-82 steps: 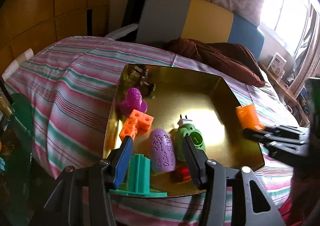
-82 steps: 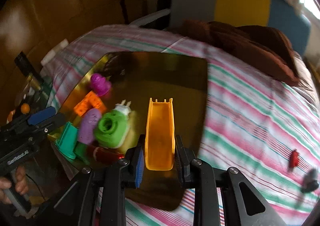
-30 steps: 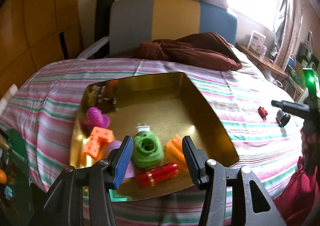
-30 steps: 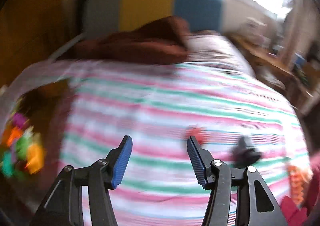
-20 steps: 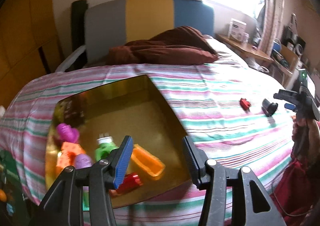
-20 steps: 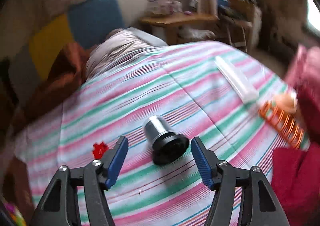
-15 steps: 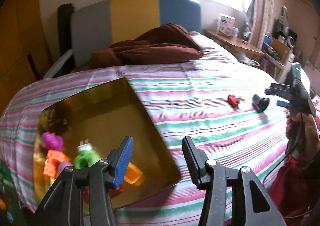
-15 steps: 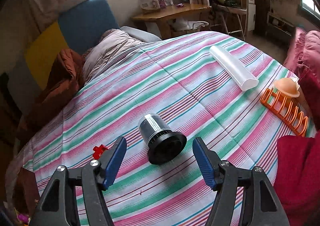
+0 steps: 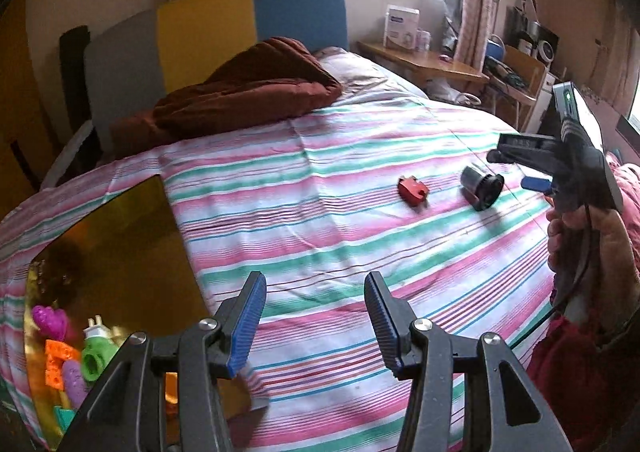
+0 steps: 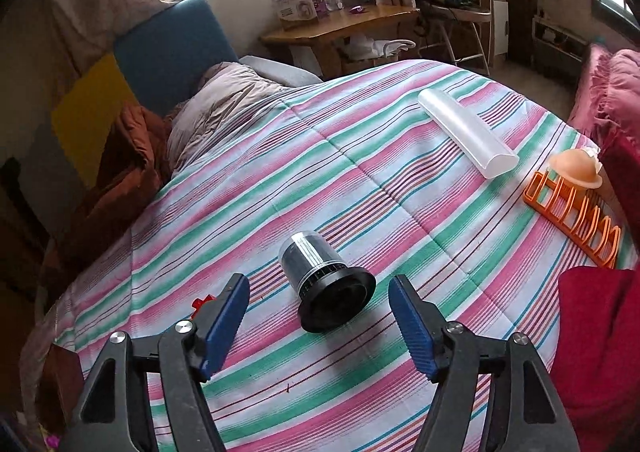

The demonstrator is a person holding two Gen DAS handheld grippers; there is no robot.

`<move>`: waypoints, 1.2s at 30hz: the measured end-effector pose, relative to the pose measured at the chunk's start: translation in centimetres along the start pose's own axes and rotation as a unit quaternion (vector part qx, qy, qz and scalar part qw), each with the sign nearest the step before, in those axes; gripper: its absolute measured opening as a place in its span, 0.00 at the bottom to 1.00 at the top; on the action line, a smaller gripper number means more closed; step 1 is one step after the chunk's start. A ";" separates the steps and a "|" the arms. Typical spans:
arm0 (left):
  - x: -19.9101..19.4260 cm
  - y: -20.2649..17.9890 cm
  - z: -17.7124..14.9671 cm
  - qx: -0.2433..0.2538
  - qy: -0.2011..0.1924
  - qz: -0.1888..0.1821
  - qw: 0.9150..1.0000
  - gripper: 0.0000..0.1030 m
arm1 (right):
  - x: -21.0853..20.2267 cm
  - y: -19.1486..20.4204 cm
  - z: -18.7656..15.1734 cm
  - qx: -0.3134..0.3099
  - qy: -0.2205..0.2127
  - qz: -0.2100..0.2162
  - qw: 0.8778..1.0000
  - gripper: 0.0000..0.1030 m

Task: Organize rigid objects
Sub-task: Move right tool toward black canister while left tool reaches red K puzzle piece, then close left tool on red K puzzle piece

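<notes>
right gripper (image 10: 319,302): jaws opening, flanking black cylinder (image 10: 326,286) (untouched) | left gripper (image 9: 315,302): jaws apart, empty, above striped bedspread (image 9: 340,244)

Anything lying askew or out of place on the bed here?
Yes. The black filter-like cylinder lies tipped on its side on the striped bedspread, and a small red piece sits loose beside it, both outside the gold tray.

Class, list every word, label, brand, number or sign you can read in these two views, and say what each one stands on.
None can be read.
White box on the wooden desk: blue printing, too small and blurred to read.
Right gripper, side panel as seen from the left wrist: pale marks, too blurred to read.
Black filter cup and red piece on the striped bedcover: no lettering visible.
</notes>
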State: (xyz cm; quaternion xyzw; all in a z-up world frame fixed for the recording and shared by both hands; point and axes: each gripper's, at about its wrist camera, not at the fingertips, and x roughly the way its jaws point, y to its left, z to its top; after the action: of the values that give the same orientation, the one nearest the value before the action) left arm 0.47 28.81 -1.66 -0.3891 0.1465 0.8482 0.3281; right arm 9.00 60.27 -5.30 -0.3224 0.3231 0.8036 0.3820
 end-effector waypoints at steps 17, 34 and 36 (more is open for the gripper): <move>3.7 -3.1 -0.6 0.022 0.039 -0.012 0.999 0.50 | 0.1 -2.8 0.5 0.077 0.002 -0.005 0.997 0.75; 10.2 -6.7 5.2 -0.003 0.056 -0.077 0.995 0.50 | 0.4 -5.2 0.5 0.153 0.014 0.013 0.988 0.77; 11.1 -7.4 6.3 -0.005 0.053 -0.081 0.995 0.50 | 0.4 -5.1 0.5 0.152 0.016 0.014 0.988 0.77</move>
State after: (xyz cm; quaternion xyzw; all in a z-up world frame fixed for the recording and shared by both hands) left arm -3.48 42.41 -5.90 -0.4457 0.1277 0.7979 0.3851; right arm 12.82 63.36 -6.75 -0.2687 0.4517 0.7454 0.4101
